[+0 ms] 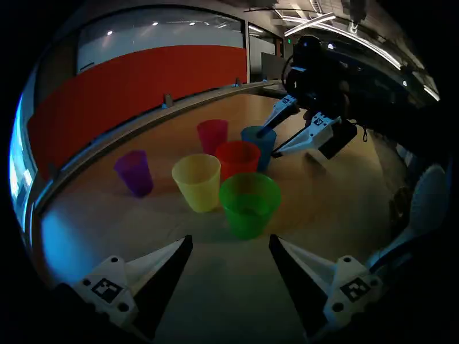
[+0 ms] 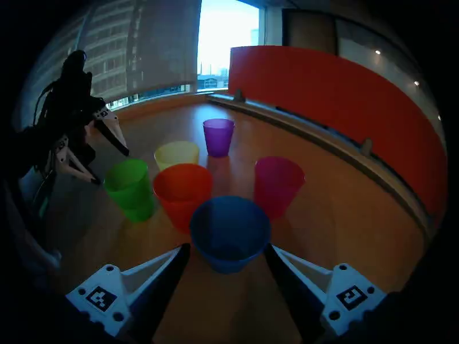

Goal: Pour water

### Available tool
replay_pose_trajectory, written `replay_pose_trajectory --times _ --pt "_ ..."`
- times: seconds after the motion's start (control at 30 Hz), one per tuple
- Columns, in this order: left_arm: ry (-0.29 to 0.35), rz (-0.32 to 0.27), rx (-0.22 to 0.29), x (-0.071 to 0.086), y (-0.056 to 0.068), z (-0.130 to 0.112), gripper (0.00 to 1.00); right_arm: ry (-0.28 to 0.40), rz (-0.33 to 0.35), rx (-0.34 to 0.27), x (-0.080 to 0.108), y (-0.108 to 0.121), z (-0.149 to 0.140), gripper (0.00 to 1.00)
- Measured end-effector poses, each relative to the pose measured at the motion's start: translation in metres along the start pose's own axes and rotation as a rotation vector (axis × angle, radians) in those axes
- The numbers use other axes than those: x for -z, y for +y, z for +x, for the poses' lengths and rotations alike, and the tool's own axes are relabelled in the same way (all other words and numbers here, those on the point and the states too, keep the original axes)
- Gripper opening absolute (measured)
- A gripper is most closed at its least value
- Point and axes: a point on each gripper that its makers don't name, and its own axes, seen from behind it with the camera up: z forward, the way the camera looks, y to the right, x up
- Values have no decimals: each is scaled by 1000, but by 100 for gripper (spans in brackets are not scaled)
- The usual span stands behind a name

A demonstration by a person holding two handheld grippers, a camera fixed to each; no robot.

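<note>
While left gripper (image 1: 229,243) gapes wide just short of green cup (image 1: 249,203), right gripper (image 2: 226,249), equally wide, flanks blue cup (image 2: 229,232); bare tabletop (image 2: 356,229) lies open all around.

Translucent plastic green cup (image 1: 249,206), smooth wood-look table (image 1: 229,298), matt red wall (image 1: 132,80)

Standing here, I can read no words, numbers or brand names. The only sign-like things are a black-and-white square code marker (image 1: 107,288) on each finger of the left hand-held gripper (image 1: 230,237), and likewise on the right hand-held gripper (image 2: 225,246). They show patterns, not letters.
</note>
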Motion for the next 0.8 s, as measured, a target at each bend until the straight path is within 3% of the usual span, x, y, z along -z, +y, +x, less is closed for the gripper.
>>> replay_pose_trajectory --times 0.37,0.6,0.8 --pt "56 109 82 28 -22 0 100 20 -75 -39 45 4 -15 100" --pt "162 239 137 53 -46 19 99 84 -169 -100 77 12 -8 100" --pt "235 325 171 68 -56 30 99 157 -267 -133 100 23 2 100"
